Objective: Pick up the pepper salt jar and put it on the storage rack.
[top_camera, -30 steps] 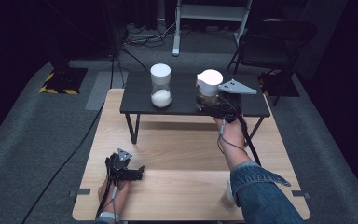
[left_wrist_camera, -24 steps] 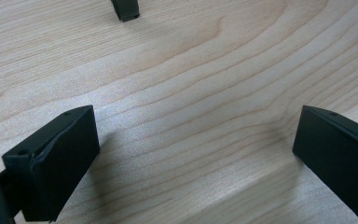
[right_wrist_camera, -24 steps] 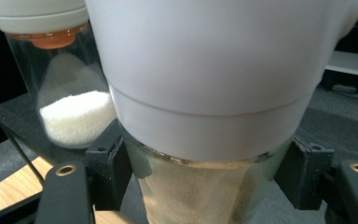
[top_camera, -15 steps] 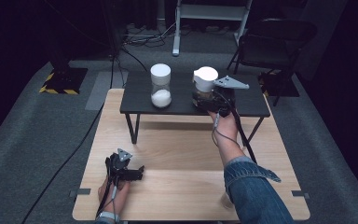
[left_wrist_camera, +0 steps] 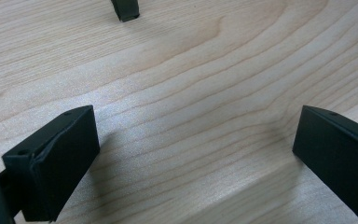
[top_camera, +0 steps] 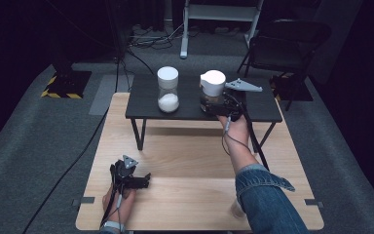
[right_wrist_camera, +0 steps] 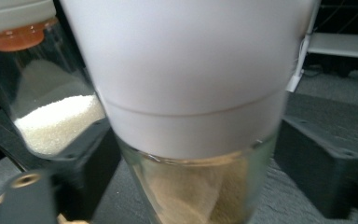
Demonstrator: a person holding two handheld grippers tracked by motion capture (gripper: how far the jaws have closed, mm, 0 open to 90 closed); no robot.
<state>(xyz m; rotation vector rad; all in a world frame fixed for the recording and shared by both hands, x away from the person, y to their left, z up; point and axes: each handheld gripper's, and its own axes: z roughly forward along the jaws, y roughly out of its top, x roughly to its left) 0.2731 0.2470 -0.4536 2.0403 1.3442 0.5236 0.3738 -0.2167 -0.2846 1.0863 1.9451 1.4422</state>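
Your right hand-held gripper (top_camera: 213, 103) sits at the clear glass jar with a white lid and brown powder (top_camera: 212, 90) on the small black raised surface (top_camera: 263, 105). Its jaws have just been opening and now stand either side of the jar, which is between them but not pinched. Beside it stands a white-lidded glass jar of white grains (top_camera: 168, 89). Your left hand-held gripper (top_camera: 143, 180) rests wide open and empty on the pale wooden surface (top_camera: 185, 161).

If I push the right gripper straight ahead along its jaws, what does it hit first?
Most likely the glass jar with the white lid: it already stands between the right gripper's open jaws, which have just been opening. The jar of white grains stands off to one side, out of line.
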